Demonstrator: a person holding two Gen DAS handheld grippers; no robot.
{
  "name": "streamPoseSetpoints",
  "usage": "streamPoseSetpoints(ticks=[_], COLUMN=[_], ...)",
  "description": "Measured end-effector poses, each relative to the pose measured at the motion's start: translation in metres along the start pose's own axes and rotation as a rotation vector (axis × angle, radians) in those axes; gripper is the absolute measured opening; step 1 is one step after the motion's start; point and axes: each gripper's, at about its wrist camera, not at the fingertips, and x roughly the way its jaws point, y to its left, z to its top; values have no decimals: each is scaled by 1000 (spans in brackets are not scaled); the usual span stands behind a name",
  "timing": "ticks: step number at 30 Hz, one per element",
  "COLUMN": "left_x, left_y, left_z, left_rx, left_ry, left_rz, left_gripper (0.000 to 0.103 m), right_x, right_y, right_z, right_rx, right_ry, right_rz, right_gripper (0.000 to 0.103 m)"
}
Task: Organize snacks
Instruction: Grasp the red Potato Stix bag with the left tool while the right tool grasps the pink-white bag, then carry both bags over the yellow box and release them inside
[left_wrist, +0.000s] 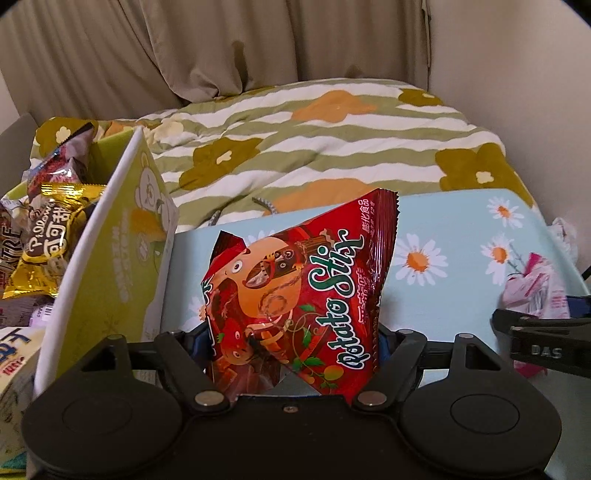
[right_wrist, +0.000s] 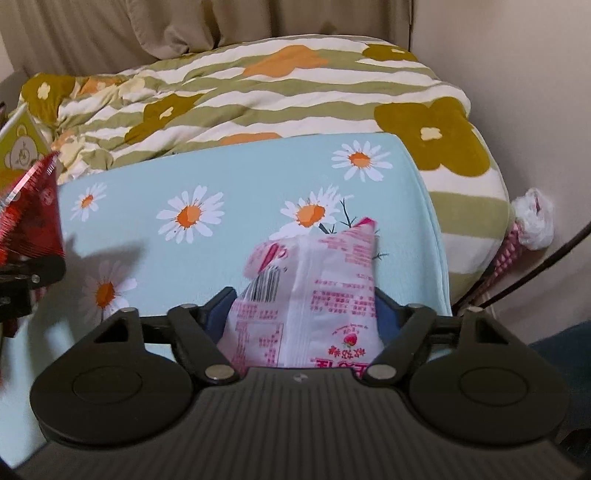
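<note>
A red snack bag (left_wrist: 295, 306) printed "Potato Stix" with a cartoon potato figure is standing up on its lower edge, tilted, its crimped top corner pointing up and to the right; its bottom is sitting between two dark fingers, over a pale blue daisy-print surface (left_wrist: 461, 236). Just to its left a light green box (left_wrist: 122, 236) with a white rim and a bear drawing is holding other packets: a gold-wrapped cocoa snack (left_wrist: 55, 236) and a dark red and brown wrapper (left_wrist: 62, 162) are poking up inside it. A pink and white packet (right_wrist: 310, 291) with a barcode and a strawberry picture is showing its back, upright and crumpled, over the same daisy surface.
</note>
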Motion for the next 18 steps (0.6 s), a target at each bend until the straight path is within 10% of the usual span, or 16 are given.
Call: streamPoseSetpoints(ticks=[10, 18], left_x=[-35, -82], left_y=[-5, 0], left_z=[3, 5], left_rx=[-11, -51], left_ry=[-66, -148], left_rz=[-5, -12], left_gripper=[81, 81], right_x=[-13, -53], right_y=[-6, 2], right_z=[-3, 2], right_rx=[-31, -44], right_ry=[-26, -92], right_rz=[30, 91], right_gripper=[60, 58])
